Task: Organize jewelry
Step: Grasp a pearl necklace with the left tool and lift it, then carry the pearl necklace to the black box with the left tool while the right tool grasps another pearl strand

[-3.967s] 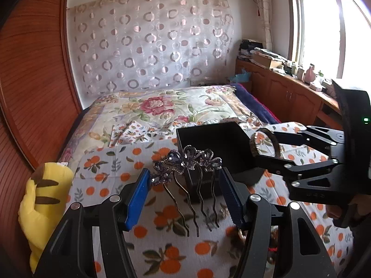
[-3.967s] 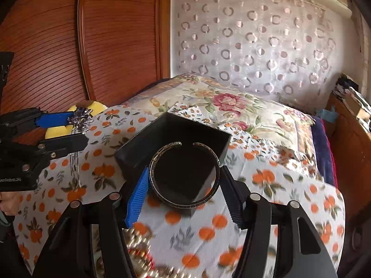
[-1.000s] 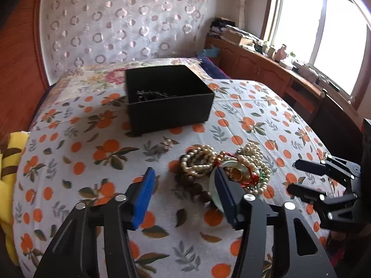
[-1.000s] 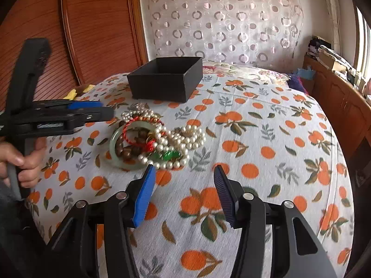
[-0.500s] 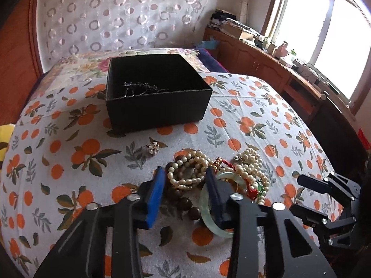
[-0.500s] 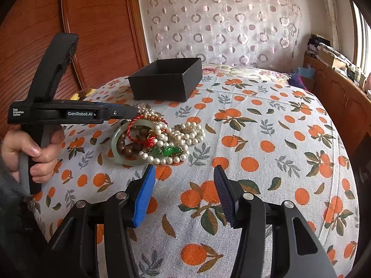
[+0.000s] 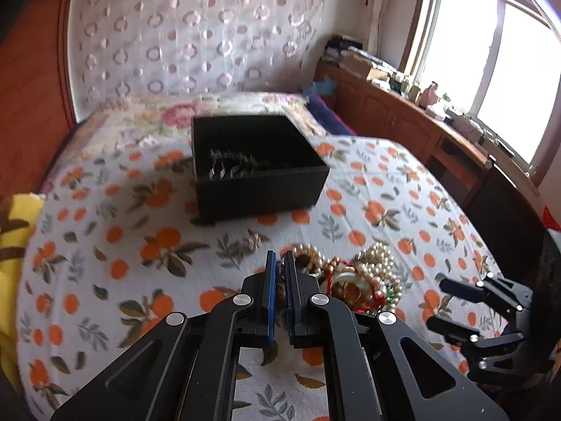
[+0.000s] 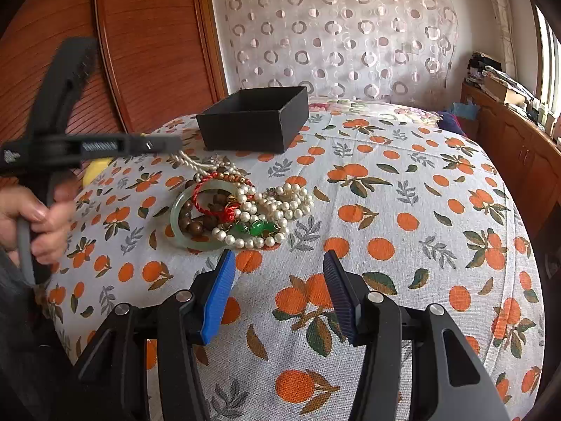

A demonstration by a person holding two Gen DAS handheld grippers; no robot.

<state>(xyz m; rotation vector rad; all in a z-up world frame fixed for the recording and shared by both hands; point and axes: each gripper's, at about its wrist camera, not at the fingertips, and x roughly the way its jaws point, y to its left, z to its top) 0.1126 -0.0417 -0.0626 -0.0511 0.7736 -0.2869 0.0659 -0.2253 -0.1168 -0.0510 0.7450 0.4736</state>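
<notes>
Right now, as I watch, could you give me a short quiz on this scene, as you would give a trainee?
1. True or false: the box is empty.
2. Which hand-held gripper is open? A: left. B: right.
3. Fill in: the cord looped over the bangle is ____.

Key:
1. False: a silver piece lies inside.
2. B: the left looks shut on a pearl strand.
3. Red.
</notes>
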